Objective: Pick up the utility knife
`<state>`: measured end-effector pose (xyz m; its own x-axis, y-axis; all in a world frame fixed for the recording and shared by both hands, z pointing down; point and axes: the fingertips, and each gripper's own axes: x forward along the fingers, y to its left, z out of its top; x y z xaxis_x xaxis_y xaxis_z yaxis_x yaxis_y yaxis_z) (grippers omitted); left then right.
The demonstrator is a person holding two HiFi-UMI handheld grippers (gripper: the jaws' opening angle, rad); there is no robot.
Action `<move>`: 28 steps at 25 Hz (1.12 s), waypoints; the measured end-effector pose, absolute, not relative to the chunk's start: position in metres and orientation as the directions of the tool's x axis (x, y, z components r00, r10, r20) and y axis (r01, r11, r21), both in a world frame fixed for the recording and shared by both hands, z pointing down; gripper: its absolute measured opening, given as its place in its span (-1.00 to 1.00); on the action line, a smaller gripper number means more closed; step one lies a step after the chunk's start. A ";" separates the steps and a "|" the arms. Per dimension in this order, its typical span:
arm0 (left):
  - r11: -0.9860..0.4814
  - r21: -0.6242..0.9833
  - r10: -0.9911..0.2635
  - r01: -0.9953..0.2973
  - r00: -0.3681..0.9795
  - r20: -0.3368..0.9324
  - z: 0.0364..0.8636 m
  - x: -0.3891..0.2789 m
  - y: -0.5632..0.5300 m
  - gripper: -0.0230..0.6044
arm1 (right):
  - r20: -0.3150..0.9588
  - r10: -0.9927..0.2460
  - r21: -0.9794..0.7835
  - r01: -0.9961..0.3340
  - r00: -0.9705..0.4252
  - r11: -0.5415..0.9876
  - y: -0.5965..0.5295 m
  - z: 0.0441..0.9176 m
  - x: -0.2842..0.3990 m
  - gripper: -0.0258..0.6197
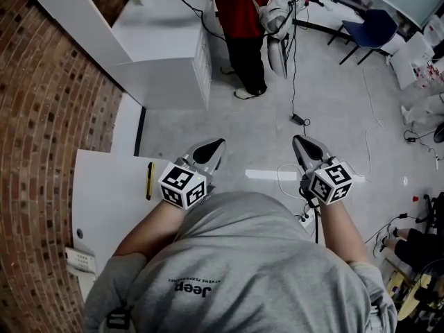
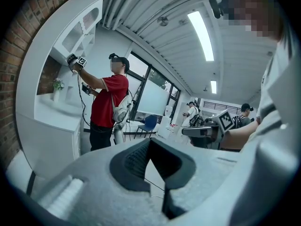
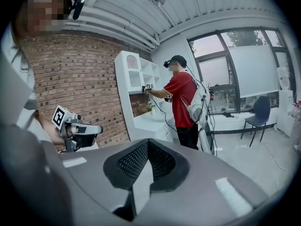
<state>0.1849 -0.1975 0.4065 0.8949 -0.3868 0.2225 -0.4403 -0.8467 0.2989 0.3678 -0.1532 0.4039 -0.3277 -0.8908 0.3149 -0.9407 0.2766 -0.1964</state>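
The utility knife (image 1: 150, 180), yellow and black, lies on the white table (image 1: 104, 193) at the left of the head view, near the table's right edge. My left gripper (image 1: 219, 145) hovers just right of the knife, past the table edge and over the floor, with its jaws shut and nothing in them. My right gripper (image 1: 297, 140) is held further right over the floor, also shut and empty. Neither gripper view shows the knife; the left gripper (image 2: 149, 141) and the right gripper (image 3: 148, 142) both point out into the room.
A brick wall (image 1: 41, 116) runs along the left. Beyond the table stands a white cabinet (image 1: 166, 54), with a person in a red shirt (image 1: 243, 19) next to it. Cables (image 1: 295, 109) trail over the grey floor. A white handset (image 1: 80, 259) lies on the table's near corner.
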 end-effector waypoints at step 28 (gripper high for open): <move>-0.612 0.304 -0.700 -0.730 0.679 0.223 0.414 0.062 -0.183 -0.93 | 0.483 -0.492 0.096 -0.514 -0.725 0.852 -0.216 0.402 0.229 -0.25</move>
